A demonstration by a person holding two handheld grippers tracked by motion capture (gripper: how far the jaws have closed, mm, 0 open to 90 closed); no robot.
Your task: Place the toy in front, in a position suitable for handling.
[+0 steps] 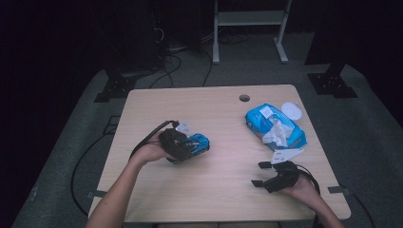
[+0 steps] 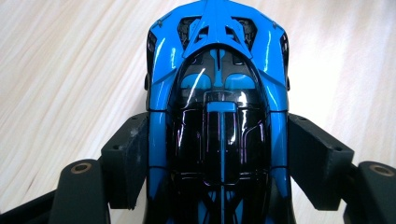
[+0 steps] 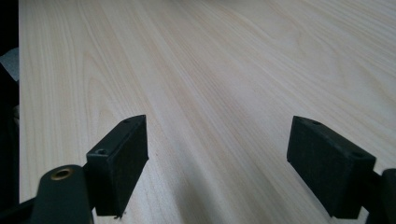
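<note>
A blue and black toy car (image 1: pixel 196 144) is clamped in my left gripper (image 1: pixel 183 146), left of the table's middle and lifted a little off the wood. In the left gripper view the car (image 2: pixel 217 126) runs lengthwise between the two black pads (image 2: pixel 128 161), which press on both its sides. My right gripper (image 1: pixel 261 175) rests near the front right of the table, jaws spread wide with nothing between them. In the right gripper view (image 3: pixel 217 163) bare wood lies between its pads (image 3: pixel 122 161).
A blue wet-wipe pack (image 1: pixel 274 126) with a white tissue pulled out lies at the back right, a round white lid (image 1: pixel 291 111) beside it. A cable hole (image 1: pixel 244 98) sits near the table's far edge. The light wood table (image 1: pixel 214 185) has open surface in the middle.
</note>
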